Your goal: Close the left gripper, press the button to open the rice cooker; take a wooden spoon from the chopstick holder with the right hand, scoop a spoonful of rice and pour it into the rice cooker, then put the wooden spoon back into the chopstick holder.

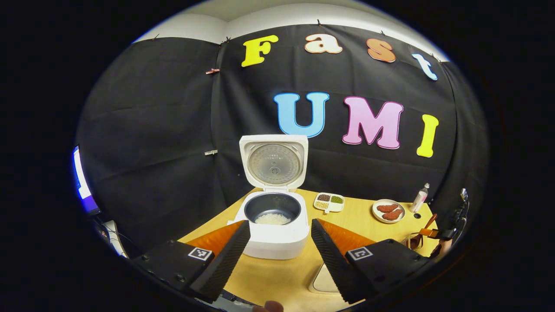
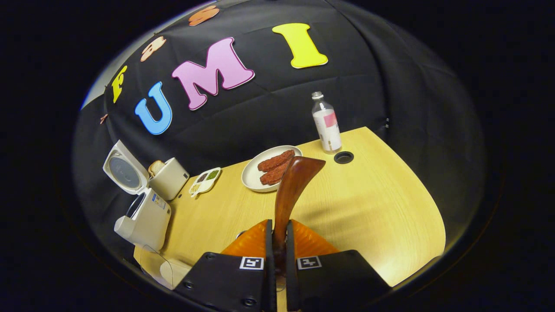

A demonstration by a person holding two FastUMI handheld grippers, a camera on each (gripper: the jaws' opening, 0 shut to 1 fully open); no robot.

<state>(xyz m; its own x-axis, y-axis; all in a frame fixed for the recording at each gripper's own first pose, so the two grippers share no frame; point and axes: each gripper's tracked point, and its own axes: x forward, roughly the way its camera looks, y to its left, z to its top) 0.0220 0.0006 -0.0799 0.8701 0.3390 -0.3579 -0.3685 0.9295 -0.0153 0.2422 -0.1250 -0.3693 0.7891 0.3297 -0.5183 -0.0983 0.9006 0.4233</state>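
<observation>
The white rice cooker (image 1: 273,240) stands open on the wooden table, lid (image 1: 274,162) upright, with white rice (image 1: 272,219) in the bottom of its dark pot. My left gripper (image 1: 279,236) is open just in front of it, nothing between its fingers. My right gripper (image 2: 277,227) is shut on the handle of the brown wooden spoon (image 2: 295,180), whose bowl points up and away over the table. The open cooker (image 2: 143,216) lies far to its left. In the left gripper view the right gripper (image 1: 438,234) with the spoon (image 1: 430,222) is at the table's right edge.
A divided dish of beans (image 1: 329,202), a plate of sausages (image 2: 271,169) and a bottle (image 2: 327,125) stand along the back. A toaster with bread (image 2: 169,175) is behind the cooker. A pale container (image 2: 162,266) sits at the near table edge.
</observation>
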